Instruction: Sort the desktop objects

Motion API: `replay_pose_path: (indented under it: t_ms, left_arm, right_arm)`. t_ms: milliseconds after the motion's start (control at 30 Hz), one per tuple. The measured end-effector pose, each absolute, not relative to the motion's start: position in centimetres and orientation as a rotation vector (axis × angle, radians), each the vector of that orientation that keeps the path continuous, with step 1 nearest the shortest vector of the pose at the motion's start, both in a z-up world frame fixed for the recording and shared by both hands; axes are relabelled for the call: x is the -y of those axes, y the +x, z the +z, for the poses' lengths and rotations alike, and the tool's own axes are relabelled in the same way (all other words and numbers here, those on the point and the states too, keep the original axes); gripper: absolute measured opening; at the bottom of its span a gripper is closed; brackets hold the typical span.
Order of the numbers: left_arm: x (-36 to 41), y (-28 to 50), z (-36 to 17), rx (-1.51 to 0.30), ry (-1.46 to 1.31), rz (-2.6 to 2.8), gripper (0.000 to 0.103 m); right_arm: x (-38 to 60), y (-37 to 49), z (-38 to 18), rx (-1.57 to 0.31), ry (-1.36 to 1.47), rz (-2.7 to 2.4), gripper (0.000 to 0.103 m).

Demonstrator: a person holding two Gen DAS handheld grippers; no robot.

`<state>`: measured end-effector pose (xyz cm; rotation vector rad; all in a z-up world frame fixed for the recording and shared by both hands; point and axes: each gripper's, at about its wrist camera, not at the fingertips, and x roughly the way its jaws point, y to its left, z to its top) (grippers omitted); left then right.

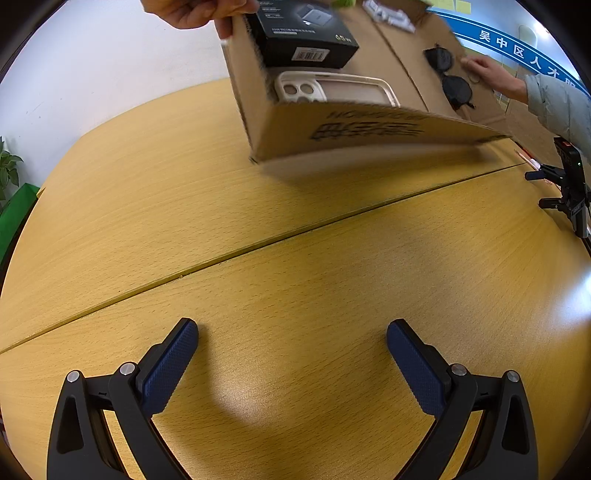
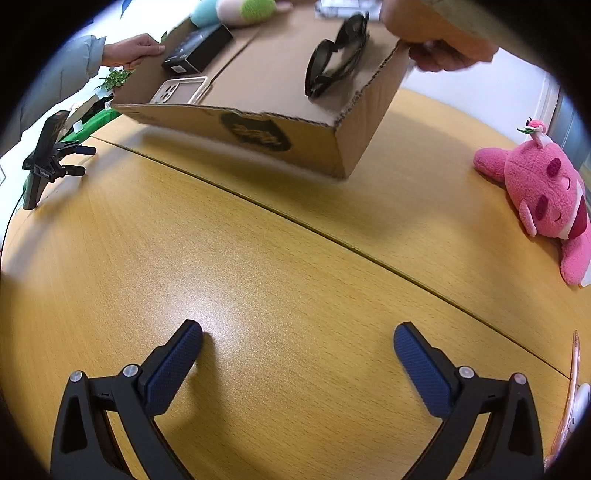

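A person's hands [image 1: 192, 14] [image 2: 439, 48] hold a cardboard box [image 1: 354, 125] [image 2: 266, 136] tilted above the far side of the wooden table [image 1: 295, 266]. Inside lie a black charger box [image 1: 303, 37] [image 2: 199, 51], a beige phone case [image 1: 332, 90] [image 2: 181, 90] and black sunglasses [image 1: 448, 79] [image 2: 336, 62]. My left gripper [image 1: 291, 332] hovers open over bare table, well short of the box. My right gripper [image 2: 298, 334] is open too, with nothing between its fingers. A pink plush toy [image 2: 543, 199] lies at the table's right.
A black phone stand on a small tripod [image 1: 569, 181] [image 2: 44, 158] stands near the table's edge. A seam [image 2: 332, 236] runs across the tabletop. A pink-edged item [image 2: 572, 391] lies at the right rim. Plush toys [image 2: 236, 11] sit at the box's far end. Green plant [image 1: 7, 166] at left.
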<state>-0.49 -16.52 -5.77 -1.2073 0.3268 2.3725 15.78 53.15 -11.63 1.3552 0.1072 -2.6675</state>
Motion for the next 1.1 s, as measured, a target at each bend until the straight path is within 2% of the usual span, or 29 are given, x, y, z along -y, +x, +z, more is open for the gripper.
replay_pose_path:
  t_ms: [1100]
  left_arm:
    - [16.14,-1.21,-5.26,-0.327,-1.206,2.371,0.103]
  right_arm:
    - [-52.92,15.84,-11.14,-0.11,1.347,-2.685,0.103]
